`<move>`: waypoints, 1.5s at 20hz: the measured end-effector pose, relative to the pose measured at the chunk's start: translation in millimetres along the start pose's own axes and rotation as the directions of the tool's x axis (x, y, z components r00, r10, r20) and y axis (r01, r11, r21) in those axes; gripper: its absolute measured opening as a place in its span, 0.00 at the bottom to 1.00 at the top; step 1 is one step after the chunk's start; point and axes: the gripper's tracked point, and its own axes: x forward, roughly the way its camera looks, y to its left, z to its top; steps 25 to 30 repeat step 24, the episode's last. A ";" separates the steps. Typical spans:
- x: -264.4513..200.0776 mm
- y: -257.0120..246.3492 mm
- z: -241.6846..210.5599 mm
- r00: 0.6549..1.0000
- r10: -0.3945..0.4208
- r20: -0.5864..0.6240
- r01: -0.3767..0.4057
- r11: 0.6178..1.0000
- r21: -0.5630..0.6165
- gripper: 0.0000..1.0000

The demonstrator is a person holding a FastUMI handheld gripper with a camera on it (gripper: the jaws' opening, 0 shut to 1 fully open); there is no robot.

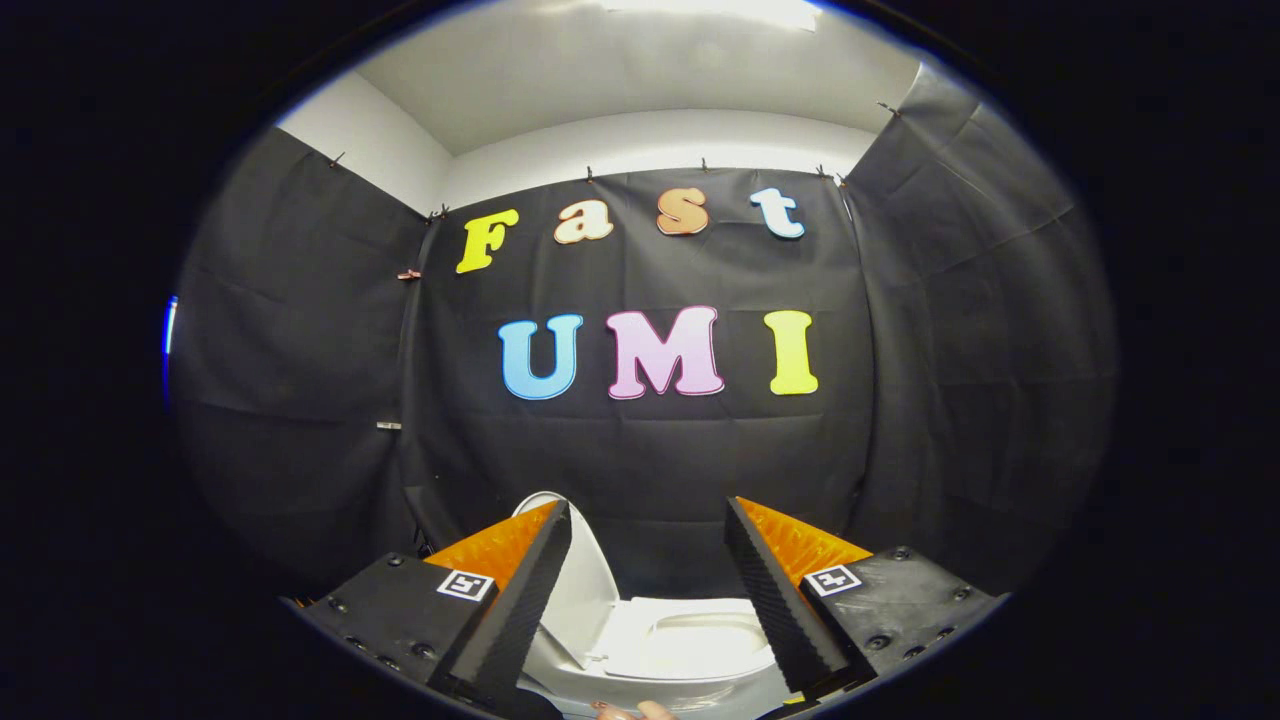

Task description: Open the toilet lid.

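A white toilet (690, 650) sits low beneath my gripper (648, 512), seen between and below the two fingers. Its lid (580, 590) stands raised and leans toward the left finger, partly hidden behind it. The seat ring and the bowl opening (700, 632) lie uncovered. My gripper is open, its fingers (520, 600) spread wide with nothing between them, and they hang above the toilet without touching it.
Black cloth walls close in the booth at the back and on both sides, close behind the toilet. A white wall and ceiling show above the cloth. A person's fingertips (635, 711) show just below the toilet's front rim.
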 end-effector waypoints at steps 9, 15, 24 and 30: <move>2.8 0.6 -2.2 1.000 -0.007 -0.006 0.007 1.000 0.003 0.97; 3.9 1.5 -5.7 1.000 -0.006 -0.011 0.006 1.000 0.001 0.97; 6.7 -1.0 -9.7 1.000 -0.006 -0.019 0.007 1.000 0.009 0.97; 6.7 -1.0 -9.7 1.000 -0.006 -0.019 0.007 1.000 0.009 0.97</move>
